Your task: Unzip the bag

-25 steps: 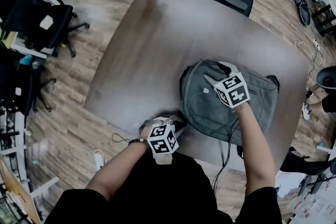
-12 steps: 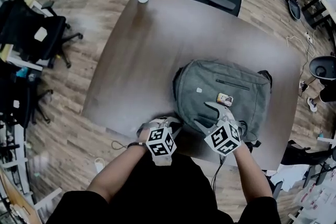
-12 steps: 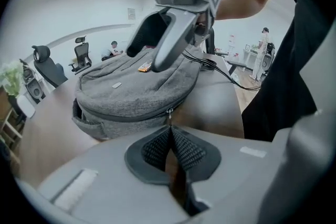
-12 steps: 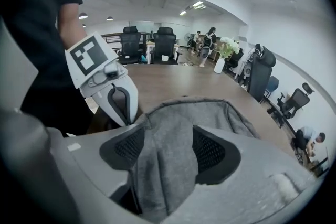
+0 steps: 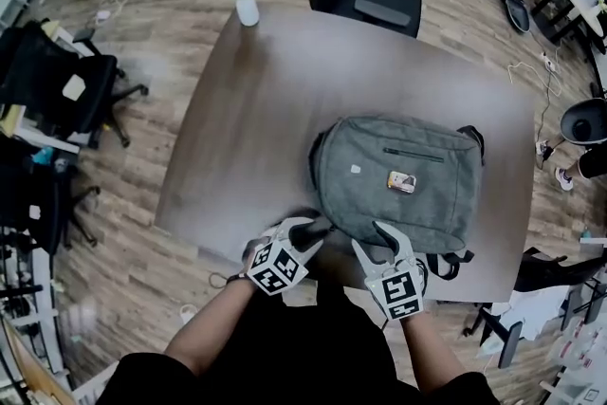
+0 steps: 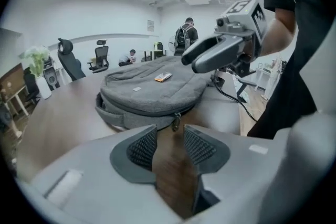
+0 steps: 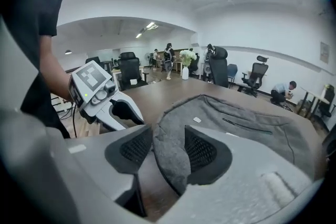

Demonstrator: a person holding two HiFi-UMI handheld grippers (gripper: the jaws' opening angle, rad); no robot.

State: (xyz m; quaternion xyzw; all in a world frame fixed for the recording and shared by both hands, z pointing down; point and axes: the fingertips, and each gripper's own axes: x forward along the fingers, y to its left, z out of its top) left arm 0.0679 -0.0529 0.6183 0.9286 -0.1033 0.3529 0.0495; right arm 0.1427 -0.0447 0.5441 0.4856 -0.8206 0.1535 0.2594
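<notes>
Table (image 5: 237,109): bag (image 5: 398,175) laid by near edge. Left gripper (image 6: 169,132) jaws just opened wide, zipper pull (image 6: 176,122) just ahead. Right gripper (image 7: 169,136) jaws just narrowed, bag fabric loosely enclosed.

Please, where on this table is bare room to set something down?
The left half of the table is bare, from the vase to the backpack. A bare strip also lies between the backpack and the office chair. The near right is crowded: the backpack fills it.
</notes>
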